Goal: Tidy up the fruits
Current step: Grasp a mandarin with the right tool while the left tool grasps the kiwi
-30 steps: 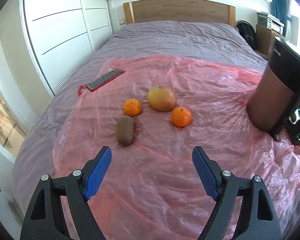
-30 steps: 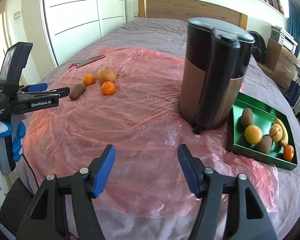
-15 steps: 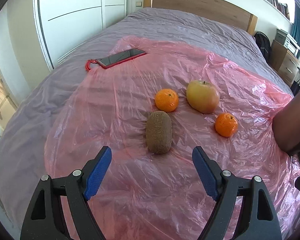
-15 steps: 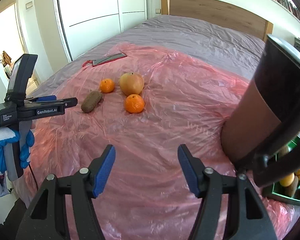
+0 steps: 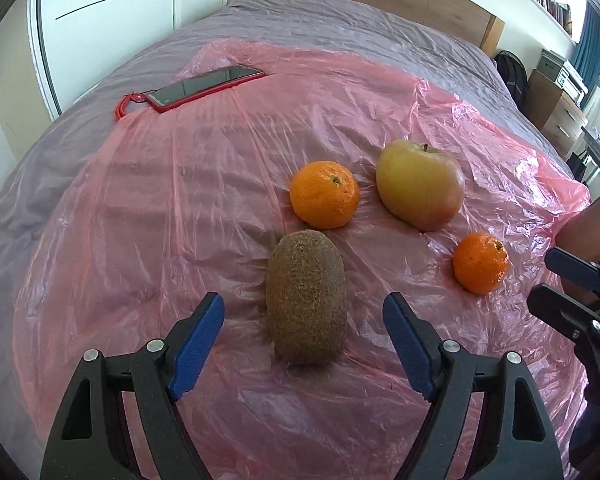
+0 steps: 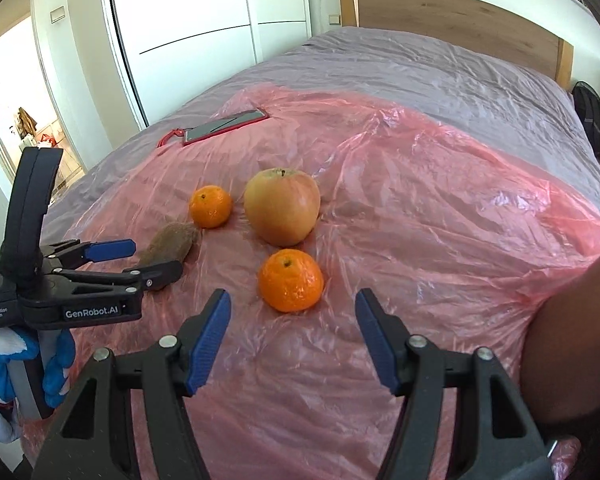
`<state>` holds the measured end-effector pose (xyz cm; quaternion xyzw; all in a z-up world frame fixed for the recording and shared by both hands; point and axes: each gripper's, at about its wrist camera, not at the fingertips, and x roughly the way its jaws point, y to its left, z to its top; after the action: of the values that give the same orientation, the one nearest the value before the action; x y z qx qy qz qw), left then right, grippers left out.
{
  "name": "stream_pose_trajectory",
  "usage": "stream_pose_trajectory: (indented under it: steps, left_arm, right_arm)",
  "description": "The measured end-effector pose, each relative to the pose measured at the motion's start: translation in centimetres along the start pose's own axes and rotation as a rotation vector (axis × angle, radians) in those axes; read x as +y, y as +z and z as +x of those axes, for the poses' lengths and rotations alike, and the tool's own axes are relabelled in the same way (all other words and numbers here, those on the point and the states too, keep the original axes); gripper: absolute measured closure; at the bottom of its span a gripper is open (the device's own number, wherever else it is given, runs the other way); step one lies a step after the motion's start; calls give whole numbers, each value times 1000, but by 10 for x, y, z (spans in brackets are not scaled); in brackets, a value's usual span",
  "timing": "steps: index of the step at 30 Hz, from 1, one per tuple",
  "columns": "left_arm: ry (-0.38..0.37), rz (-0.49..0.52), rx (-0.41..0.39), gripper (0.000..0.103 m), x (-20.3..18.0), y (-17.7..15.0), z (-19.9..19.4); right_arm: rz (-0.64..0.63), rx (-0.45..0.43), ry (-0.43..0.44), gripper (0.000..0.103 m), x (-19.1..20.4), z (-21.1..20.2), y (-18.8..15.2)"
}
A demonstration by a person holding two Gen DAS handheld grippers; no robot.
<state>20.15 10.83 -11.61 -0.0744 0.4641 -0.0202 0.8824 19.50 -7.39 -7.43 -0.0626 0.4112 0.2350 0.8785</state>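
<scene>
Four fruits lie on a pink plastic sheet (image 5: 160,208) spread over a bed. A brown kiwi (image 5: 306,300) lies lengthwise between the blue pads of my left gripper (image 5: 302,304), whose jaws are closing without touching it. Beyond the kiwi sit a tangerine (image 5: 325,194) and a yellow-red apple (image 5: 420,184). A second tangerine (image 6: 291,280) sits just ahead of my right gripper (image 6: 293,300), which is open and holds nothing. In the right wrist view the left gripper (image 6: 156,258) reaches to the kiwi (image 6: 168,244) from the left.
A phone in a red case (image 5: 204,88) lies at the sheet's far left edge. A tall dark brown appliance (image 6: 572,340) stands close on the right. A blue-and-white gloved hand (image 6: 56,360) holds the left gripper. The bed's left edge drops off near white wardrobe doors (image 6: 204,40).
Both grippers have moved forward and down toward the fruit. The kiwi now lies between the left jaws, which stand slightly narrower. The near tangerine has come right up to the right fingertips.
</scene>
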Motion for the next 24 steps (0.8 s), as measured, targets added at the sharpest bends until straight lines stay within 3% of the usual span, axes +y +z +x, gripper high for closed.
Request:
stream_pose_trajectory:
  steps: [5, 11, 13, 16, 24]
  left_arm:
    - [-26, -2, 9, 32, 5, 2, 10]
    - [-39, 6, 11, 40, 7, 2, 16]
    - [-36, 15, 12, 45, 7, 2, 16]
    - [-27, 32, 13, 55, 7, 1, 17]
    - [-5, 98, 14, 64, -3, -5, 20]
  right_arm:
    - [5, -5, 15, 10, -1, 27, 10]
    - [-12, 22, 26, 22, 1, 52, 7]
    - [-17, 29, 25, 35, 2, 57, 3]
    - [-26, 28, 11, 45, 2, 61, -1]
    - [-25, 35, 25, 45, -1, 66, -6]
